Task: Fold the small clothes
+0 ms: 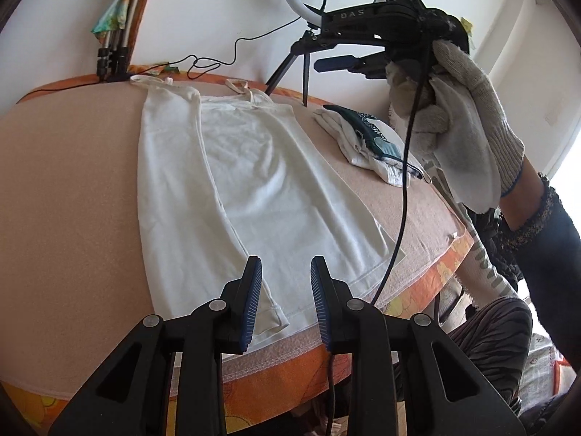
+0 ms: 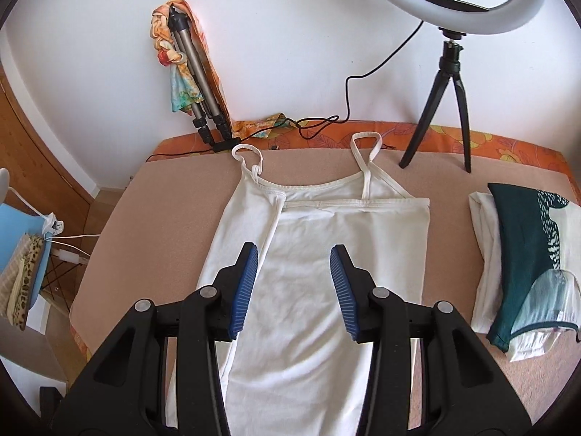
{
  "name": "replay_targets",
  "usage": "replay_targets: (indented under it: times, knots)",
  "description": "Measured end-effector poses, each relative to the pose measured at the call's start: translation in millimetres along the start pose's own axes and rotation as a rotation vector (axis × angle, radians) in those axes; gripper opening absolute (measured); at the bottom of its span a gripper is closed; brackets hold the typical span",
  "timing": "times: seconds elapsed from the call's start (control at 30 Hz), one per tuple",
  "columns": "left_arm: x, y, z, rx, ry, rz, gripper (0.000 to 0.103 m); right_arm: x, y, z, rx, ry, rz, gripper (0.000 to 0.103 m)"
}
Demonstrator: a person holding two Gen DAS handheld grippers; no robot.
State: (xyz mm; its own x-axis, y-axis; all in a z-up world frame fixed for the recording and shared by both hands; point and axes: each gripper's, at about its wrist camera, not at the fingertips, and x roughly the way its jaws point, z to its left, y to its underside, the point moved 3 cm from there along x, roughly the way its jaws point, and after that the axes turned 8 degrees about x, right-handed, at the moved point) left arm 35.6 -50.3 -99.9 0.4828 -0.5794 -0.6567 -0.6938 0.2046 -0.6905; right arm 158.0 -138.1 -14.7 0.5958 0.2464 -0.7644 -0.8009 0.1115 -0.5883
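A white camisole (image 2: 312, 265) lies flat on the table (image 2: 163, 196), one side folded inward. Both the left gripper (image 1: 286, 303) and the right gripper (image 2: 294, 290) hover released above it, empty. Only the left view shows the gloved hand (image 1: 468, 109); only the right shows the folded clothes (image 2: 523, 261) fully beside the camisole.

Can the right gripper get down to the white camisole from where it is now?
Probably yes. The right gripper hangs open above the white camisole, nothing between its jaws or beneath them but fabric. The folded pile lies off to one side, clear of it.

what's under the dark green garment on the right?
The dark green garment lies on top of a folded white garment, which sticks out along its left and lower edges. Anything deeper in that stack is covered; the pile rests on the beige mat.
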Motion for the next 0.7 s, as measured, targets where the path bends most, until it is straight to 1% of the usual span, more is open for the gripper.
replay_targets:
  times: [0.1,0.17,0.3,0.37,0.47,0.5,0.53,0.6,0.7]
  knots:
    - [6,0,-7,0.001,0.014,0.015,0.028,-28,20,-20,0.016,0.012,-0.034,0.044]
    - [10,0,-16,0.008,0.020,0.023,0.032,-45,33,-34,0.039,0.012,-0.052,0.044]
    - [19,-2,-37,0.070,0.017,0.039,0.038,-71,56,-65,0.093,0.005,-0.062,0.044]
    - [26,-6,-49,0.106,0.029,0.052,0.038,-83,64,-76,0.101,0.021,-0.070,0.044]
    - [38,-9,-71,0.190,0.034,0.058,0.038,-103,75,-97,0.115,0.025,-0.098,0.045]
    - [42,-10,-79,0.220,0.041,0.064,0.038,-108,78,-104,0.122,0.024,-0.110,0.046]
    - [47,-10,-86,0.243,0.048,0.070,0.038,-114,81,-112,0.130,0.026,-0.123,0.050]
    - [58,-11,-99,0.269,0.069,0.088,0.038,-122,85,-126,0.146,0.035,-0.148,0.054]
    - [78,-8,-116,0.305,0.092,0.120,0.038,-129,87,-145,0.176,0.033,-0.159,0.054]
